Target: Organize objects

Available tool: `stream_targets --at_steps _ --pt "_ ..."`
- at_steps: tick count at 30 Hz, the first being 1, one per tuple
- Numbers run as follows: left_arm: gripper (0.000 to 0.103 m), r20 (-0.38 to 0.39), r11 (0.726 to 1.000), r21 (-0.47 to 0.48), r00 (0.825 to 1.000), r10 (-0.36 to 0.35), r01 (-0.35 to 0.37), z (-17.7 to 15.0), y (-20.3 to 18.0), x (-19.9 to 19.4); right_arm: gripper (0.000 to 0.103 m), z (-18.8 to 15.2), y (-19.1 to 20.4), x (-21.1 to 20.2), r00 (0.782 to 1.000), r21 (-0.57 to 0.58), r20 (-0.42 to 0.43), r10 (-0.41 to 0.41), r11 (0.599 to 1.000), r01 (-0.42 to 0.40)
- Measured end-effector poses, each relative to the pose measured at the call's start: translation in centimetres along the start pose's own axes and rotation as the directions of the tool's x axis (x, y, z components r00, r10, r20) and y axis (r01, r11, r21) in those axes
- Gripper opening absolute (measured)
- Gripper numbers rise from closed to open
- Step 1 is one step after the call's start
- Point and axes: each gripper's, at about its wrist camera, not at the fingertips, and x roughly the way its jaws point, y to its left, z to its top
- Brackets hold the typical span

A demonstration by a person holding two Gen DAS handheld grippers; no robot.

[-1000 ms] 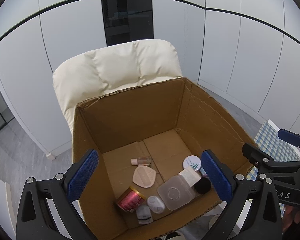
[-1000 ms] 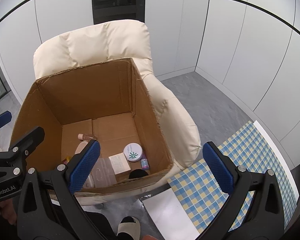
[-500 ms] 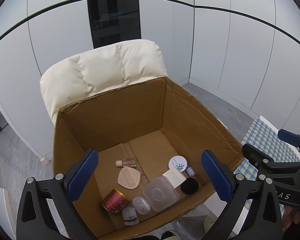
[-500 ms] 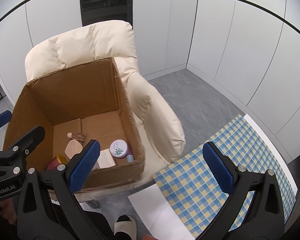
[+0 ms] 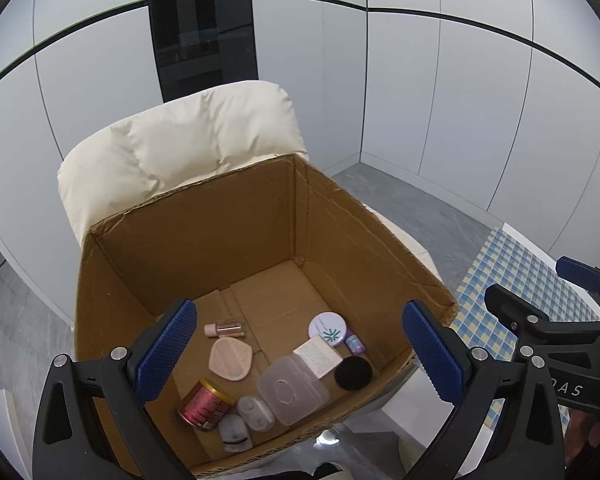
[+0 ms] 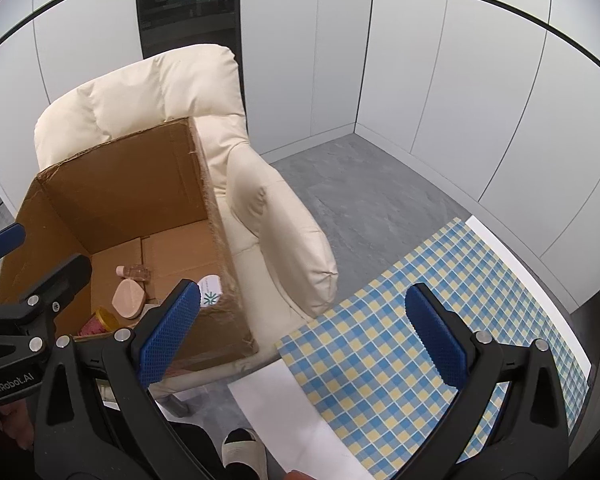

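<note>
Bright, even indoor light; sharp focus; strong fisheye bending at edges.

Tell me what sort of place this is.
Probably a plain indoor room, perhaps a staged living space: a cream armchair holding a cardboard box of toiletries, white wall panels, grey floor and a checked tablecloth.

A box point(image 5: 340, 232) sits on the armchair point(image 5: 180, 152) — checked cloth point(image 6: 440, 312) to its right.
</note>
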Motion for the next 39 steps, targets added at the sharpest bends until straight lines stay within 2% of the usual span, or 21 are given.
stream_targets --at_steps 21,39 --pt "0.102 -0.004 0.994 0.070 0.997 -0.078 0.078 0.3 -5.7 0.1 0.103 -1.8 -6.0 -0.9 0.998 0.071 -0.014 -0.069 0.995 0.069" --pt "0.102 -0.021 0.977 0.154 0.989 -0.145 0.147 0.0 -11.7 -0.4 0.103 -3.1 -11.7 -2.8 0.991 0.159 -0.021 -0.131 0.978 0.133"
